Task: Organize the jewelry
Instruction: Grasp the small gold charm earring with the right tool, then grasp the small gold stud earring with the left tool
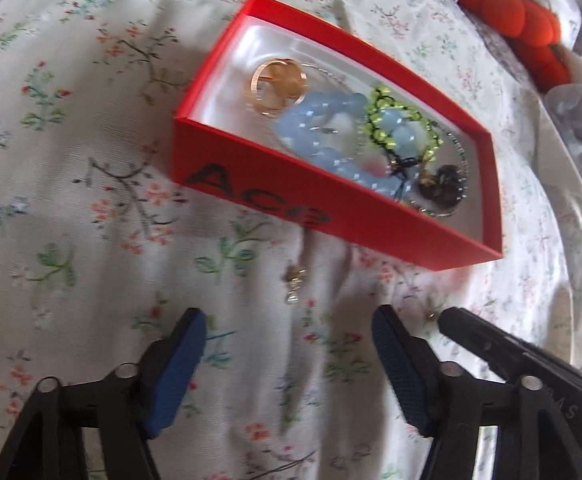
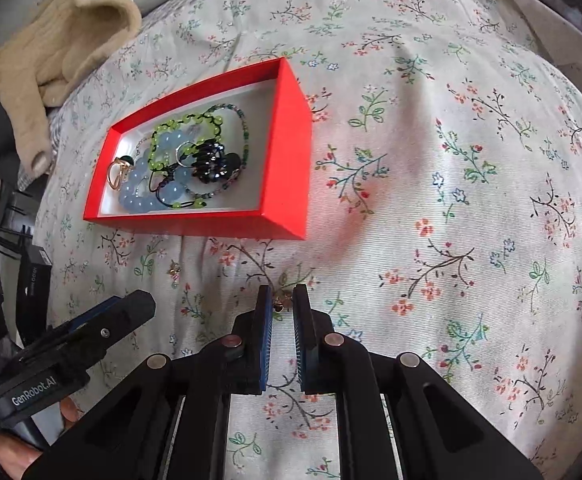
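A red box [image 1: 275, 204] [image 2: 291, 152] lies on the floral bedsheet and holds a gold ring [image 1: 278, 85], a blue bead bracelet [image 1: 323, 136] [image 2: 139, 196], a green bead bracelet [image 1: 391, 120] [image 2: 183, 124] and dark pieces [image 2: 211, 160]. A small gold earring [image 1: 294, 280] [image 2: 175, 270] lies on the sheet in front of the box. My left gripper [image 1: 289, 338] is open, just short of that earring. My right gripper [image 2: 282, 300] is nearly shut around a second small gold earring [image 2: 282, 303] [image 1: 431, 315] at its fingertips.
A beige knitted garment [image 2: 51, 60] lies at the bed's far left. Red plush balls [image 1: 531, 24] and bunched fabric lie beyond the box. Dark boxes [image 2: 31, 272] stand off the bed edge. Floral sheet [image 2: 451, 200] spreads to the right.
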A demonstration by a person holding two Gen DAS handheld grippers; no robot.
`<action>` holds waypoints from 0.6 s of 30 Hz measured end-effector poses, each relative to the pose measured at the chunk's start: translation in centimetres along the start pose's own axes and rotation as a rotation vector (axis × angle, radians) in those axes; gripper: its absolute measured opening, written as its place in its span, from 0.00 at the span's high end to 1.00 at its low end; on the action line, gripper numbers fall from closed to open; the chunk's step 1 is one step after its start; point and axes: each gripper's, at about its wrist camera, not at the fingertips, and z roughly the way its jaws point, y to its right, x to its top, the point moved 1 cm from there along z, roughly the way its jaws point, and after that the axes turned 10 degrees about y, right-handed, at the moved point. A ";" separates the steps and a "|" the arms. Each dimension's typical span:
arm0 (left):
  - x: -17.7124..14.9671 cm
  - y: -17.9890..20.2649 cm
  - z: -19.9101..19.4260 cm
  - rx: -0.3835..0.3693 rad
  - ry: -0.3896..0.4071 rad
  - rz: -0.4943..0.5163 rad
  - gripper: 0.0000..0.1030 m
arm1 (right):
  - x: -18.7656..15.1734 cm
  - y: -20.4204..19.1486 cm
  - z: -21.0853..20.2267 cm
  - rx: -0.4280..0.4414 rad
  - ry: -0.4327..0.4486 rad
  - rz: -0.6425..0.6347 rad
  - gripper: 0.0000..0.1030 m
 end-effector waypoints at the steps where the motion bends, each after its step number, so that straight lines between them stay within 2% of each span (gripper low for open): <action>1: -0.2 0.4 0.3 0.003 0.000 0.006 0.42 | 0.0 0.4 -0.1 0.001 0.000 0.002 0.90; 5: -0.3 1.5 1.9 0.033 -0.013 0.047 0.67 | 0.0 1.6 -0.4 -0.004 -0.001 -0.003 0.90; 8: -0.2 1.9 2.5 0.068 -0.002 0.070 0.72 | -0.1 2.2 -0.3 -0.015 -0.012 -0.010 0.90; 15: 0.6 3.3 4.0 0.127 0.014 0.123 0.77 | -0.2 3.1 -0.3 -0.011 -0.022 -0.011 0.90; 18: 0.9 3.9 4.6 0.162 0.022 0.159 0.84 | -0.2 3.1 -0.2 -0.002 -0.029 0.000 0.90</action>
